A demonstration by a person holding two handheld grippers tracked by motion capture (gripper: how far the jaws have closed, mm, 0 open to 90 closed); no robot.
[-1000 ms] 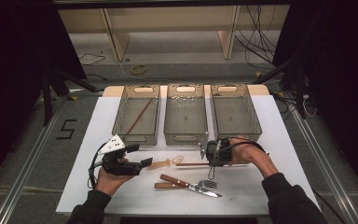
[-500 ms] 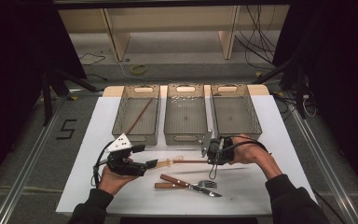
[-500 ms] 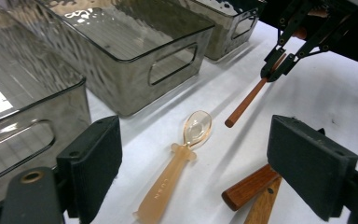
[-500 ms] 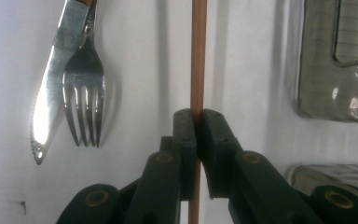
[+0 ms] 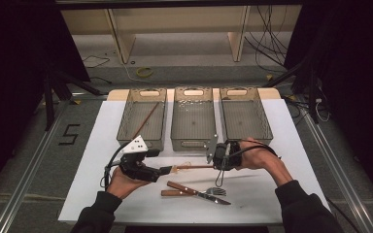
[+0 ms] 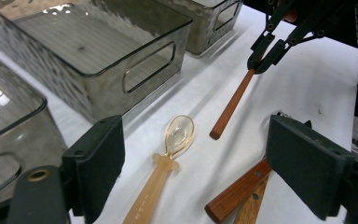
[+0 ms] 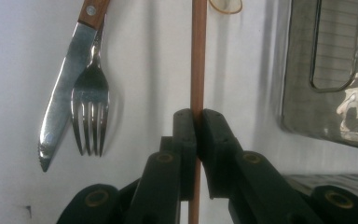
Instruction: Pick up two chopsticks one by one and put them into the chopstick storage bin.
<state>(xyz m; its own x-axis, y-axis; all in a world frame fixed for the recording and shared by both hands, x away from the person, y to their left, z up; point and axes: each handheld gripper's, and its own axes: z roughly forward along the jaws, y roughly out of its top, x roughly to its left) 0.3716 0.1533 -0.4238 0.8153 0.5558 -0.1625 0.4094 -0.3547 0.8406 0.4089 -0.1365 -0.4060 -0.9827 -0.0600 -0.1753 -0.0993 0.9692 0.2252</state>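
My right gripper [image 7: 196, 121] is shut on a thin wooden chopstick [image 7: 198, 56], held just above the white table; in the left gripper view the right gripper [image 6: 265, 51] hangs at the top right with the chopstick [image 6: 233, 102] slanting down from it. My left gripper [image 6: 196, 168] stands open, its pads wide apart on either side of a clear amber plastic spoon [image 6: 175, 140] that lies on the table. In the high view the left gripper [image 5: 167, 170] and the right gripper [image 5: 217, 162] face each other in front of the bins, with the chopstick [image 5: 199, 167] between them.
Three clear grey bins [image 5: 193, 119] stand in a row at the back; the left bin [image 5: 126, 121] holds another chopstick [image 5: 145, 121]. A wood-handled knife [image 5: 199, 191] and fork [image 5: 216, 191] lie crossed near the front edge. White table top [image 5: 291, 145] extends to the right.
The left hand has shifted a little right, toward the spoon. The right hand has lifted slightly with the chopstick still in its grip.
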